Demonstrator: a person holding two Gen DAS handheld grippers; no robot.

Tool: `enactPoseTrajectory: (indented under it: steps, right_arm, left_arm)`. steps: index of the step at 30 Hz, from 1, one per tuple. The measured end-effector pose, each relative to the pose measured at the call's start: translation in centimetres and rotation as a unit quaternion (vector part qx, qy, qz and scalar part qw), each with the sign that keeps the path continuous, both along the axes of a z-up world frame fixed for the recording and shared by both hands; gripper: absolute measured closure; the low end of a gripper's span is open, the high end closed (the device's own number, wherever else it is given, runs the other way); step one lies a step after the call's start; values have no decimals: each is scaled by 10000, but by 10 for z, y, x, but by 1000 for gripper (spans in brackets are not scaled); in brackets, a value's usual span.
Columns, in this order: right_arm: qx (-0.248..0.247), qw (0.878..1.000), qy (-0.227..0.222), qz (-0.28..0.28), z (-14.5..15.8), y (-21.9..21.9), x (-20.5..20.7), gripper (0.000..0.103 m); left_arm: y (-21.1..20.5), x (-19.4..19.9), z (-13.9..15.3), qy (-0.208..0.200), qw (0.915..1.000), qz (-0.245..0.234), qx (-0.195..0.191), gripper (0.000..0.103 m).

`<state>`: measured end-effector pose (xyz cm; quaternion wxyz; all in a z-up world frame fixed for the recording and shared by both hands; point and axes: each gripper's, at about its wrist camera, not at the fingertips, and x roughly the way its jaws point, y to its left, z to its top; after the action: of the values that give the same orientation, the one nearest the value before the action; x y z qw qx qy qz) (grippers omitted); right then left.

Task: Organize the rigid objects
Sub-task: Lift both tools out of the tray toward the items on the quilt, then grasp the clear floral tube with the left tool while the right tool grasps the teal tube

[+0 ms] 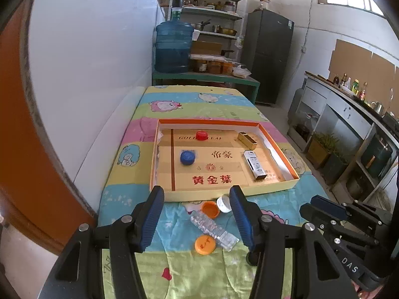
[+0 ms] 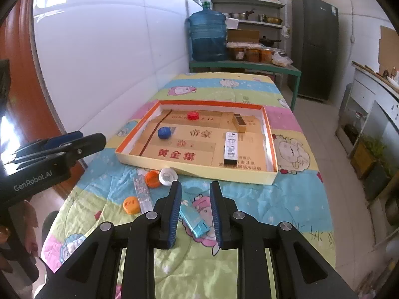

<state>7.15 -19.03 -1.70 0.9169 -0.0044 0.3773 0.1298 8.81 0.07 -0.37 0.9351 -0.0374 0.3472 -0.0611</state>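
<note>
Left gripper (image 1: pixel 197 214): jaws wide, empty. Right gripper (image 2: pixel 195 211): half-open, straddling light-blue lighter (image 2: pixel 193 220), contact unclear. Clear lighter (image 1: pixel 214 229) part-hidden at 6 o'clock of tray (image 1: pixel 224 194); caps (image 1: pixel 210 209) crowd edge.

Tray (image 2: pixel 189 172) centre bare, caps (image 2: pixel 152 178) crowding its near wall, quilt (image 2: pixel 299 199) rightward free

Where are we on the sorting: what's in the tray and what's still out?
Done: the tray holds a red cap, blue cap, gold box and white box.

In hand: nothing. Both the left gripper and right gripper are open; the right one's jaws straddle a light blue lighter.

Left on the cloth: two orange caps, a white cap, a clear lighter and that blue one.
</note>
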Motion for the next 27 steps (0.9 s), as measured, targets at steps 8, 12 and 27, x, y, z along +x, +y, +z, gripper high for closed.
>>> enactPoseTrajectory:
  steps: [8,12,27]
  right_arm:
    - [36,9997,219,140,-16,1,-4,79]
    - [-33,9992,298,251,-24,5,-4,79]
    - [-253,9916,837,956,-70,15,33,71]
  left_arm:
    - [10,-10,-17,116,9998,72,-114,49]
    - [11,-12,-27,204,9997,55,-131,49]
    - [11,-12,-51,399,9990,60,-208,49]
